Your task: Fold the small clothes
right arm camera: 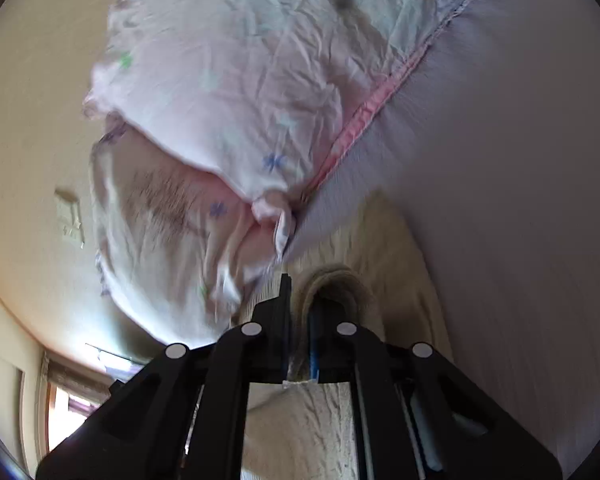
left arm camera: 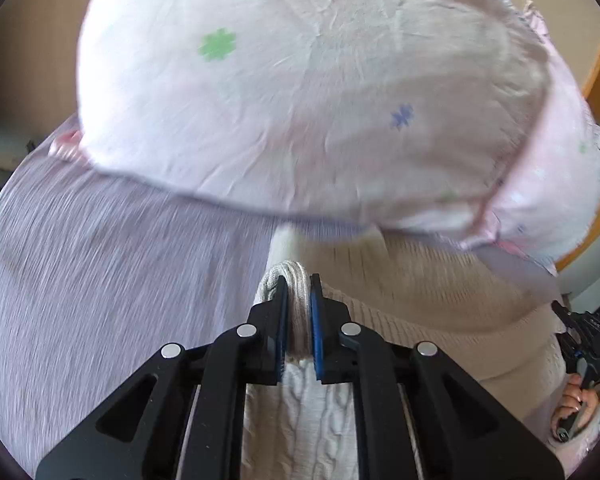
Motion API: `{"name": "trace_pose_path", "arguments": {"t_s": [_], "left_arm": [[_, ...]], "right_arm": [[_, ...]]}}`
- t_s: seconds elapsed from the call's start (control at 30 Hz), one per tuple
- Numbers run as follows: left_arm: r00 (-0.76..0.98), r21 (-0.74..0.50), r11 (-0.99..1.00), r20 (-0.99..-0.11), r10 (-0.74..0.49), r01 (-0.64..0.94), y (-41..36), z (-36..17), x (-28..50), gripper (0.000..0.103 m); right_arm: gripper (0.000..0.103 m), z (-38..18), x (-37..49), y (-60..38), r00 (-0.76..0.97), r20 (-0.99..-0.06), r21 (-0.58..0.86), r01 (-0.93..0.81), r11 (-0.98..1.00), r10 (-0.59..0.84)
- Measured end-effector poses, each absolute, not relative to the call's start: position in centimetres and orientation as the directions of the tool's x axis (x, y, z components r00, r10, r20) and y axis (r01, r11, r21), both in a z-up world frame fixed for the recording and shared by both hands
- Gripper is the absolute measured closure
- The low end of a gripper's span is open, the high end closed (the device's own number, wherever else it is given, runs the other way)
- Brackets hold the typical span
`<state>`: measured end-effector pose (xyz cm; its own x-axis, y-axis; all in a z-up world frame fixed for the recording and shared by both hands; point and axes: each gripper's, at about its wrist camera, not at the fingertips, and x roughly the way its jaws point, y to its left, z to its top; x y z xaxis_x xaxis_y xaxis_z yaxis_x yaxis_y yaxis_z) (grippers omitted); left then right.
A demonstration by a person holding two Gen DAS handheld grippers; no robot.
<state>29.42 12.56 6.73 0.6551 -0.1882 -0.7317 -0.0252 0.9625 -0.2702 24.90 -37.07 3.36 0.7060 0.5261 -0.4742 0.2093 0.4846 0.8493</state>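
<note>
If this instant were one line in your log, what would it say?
left hand-held gripper: shut on cream knit garment | right hand-held gripper: shut on same garment | surface: lilac sheet | beyond: pink pillow | view: motion-blurred

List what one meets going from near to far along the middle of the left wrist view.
Left tongs shut on the cream knit garment → lilac bedsheet → pink pillow with small flowers.

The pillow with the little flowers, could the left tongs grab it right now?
Probably not yet. The left tongs are shut on the cream knit sweater, so they have no free grip. The flowered pillow lies just ahead with nothing between, so letting go first would likely make it reachable.
</note>
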Motion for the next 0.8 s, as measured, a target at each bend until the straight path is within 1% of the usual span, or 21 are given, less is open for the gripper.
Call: {"name": "trace_pose_path", "arguments": {"t_s": [0.03,0.1,0.17,0.2,0.23,0.27,0.3,0.37,0.4,0.43,0.47,0.5,0.57,0.67,0.73,0.8], "left_arm": [[0.663,-0.258,0.965,-0.729,-0.172,-0.033,12.5,6.6,30.3,0.093],[0.658,-0.194,0.979,-0.746,-0.104,-0.065,12.3,5.7,32.8,0.092],[0.635,-0.147,0.984,-0.770,-0.052,-0.098,12.3,4.8,34.1,0.079],[0.636,-0.144,0.981,-0.771,-0.028,-0.131,12.7,4.5,34.4,0.062],[0.646,-0.156,0.976,-0.763,-0.019,-0.155,13.1,4.7,34.2,0.045],[0.663,-0.179,0.969,-0.748,-0.019,-0.174,13.5,5.0,33.8,0.039],[0.699,-0.218,0.959,-0.714,-0.031,-0.180,14.3,5.8,33.0,0.035],[0.750,-0.280,0.942,-0.660,-0.049,-0.184,15.8,7.3,31.5,0.030],[0.780,-0.332,0.927,-0.621,-0.074,-0.176,16.9,8.2,30.4,0.025],[0.793,-0.361,0.918,-0.603,-0.093,-0.166,17.6,8.7,29.5,0.023],[0.792,-0.375,0.913,-0.601,-0.111,-0.157,18.1,9.0,28.8,0.023],[0.773,-0.379,0.915,-0.618,-0.139,-0.139,18.5,9.0,28.1,0.023],[0.719,-0.371,0.923,-0.669,-0.190,-0.102,18.2,7.9,27.4,0.023],[0.621,-0.376,0.925,-0.740,-0.260,-0.061,17.2,4.7,26.1,0.023],[0.578,-0.387,0.920,-0.765,-0.284,-0.060,16.6,3.0,25.7,0.023],[0.531,-0.391,0.919,-0.791,-0.302,-0.059,15.7,1.5,25.9,0.025]], "right_arm": [[0.096,3.3,26.0,-37.3,0.722,-0.470,0.848,0.210,0.486,0.508],[0.096,3.3,27.4,-37.7,0.732,-0.516,0.810,0.247,0.532,0.445],[0.096,1.7,29.6,-37.7,0.687,-0.612,0.748,0.344,0.568,0.390],[0.095,0.9,30.0,-37.7,0.665,-0.635,0.737,0.369,0.567,0.393],[0.090,0.6,30.3,-37.4,0.657,-0.641,0.734,0.372,0.568,0.398],[0.077,1.1,30.3,-37.0,0.660,-0.647,0.718,0.359,0.596,0.382],[0.065,1.8,30.4,-36.6,0.664,-0.649,0.703,0.339,0.625,0.370],[0.020,3.9,30.0,-35.8,0.696,-0.640,0.667,0.293,0.685,0.325],[0.012,4.7,29.6,-35.7,0.709,-0.646,0.642,0.302,0.705,0.283],[0.010,6.0,28.9,-35.6,0.741,-0.633,0.616,0.305,0.727,0.225],[0.010,6.8,28.3,-35.4,0.765,-0.606,0.616,0.279,0.737,0.217],[0.010,7.7,27.6,-34.9,0.780,-0.577,0.621,0.226,0.751,0.242],[0.010,8.4,26.9,-33.1,0.767,-0.559,0.619,0.131,0.774,0.317],[0.010,8.1,25.9,-28.3,0.681,-0.587,0.577,-0.027,0.816,0.438],[0.010,7.6,25.6,-25.8,0.638,-0.616,0.541,-0.083,0.837,0.462],[0.010,7.1,25.8,-23.9,0.613,-0.634,0.528,-0.104,0.843,0.473]]}}
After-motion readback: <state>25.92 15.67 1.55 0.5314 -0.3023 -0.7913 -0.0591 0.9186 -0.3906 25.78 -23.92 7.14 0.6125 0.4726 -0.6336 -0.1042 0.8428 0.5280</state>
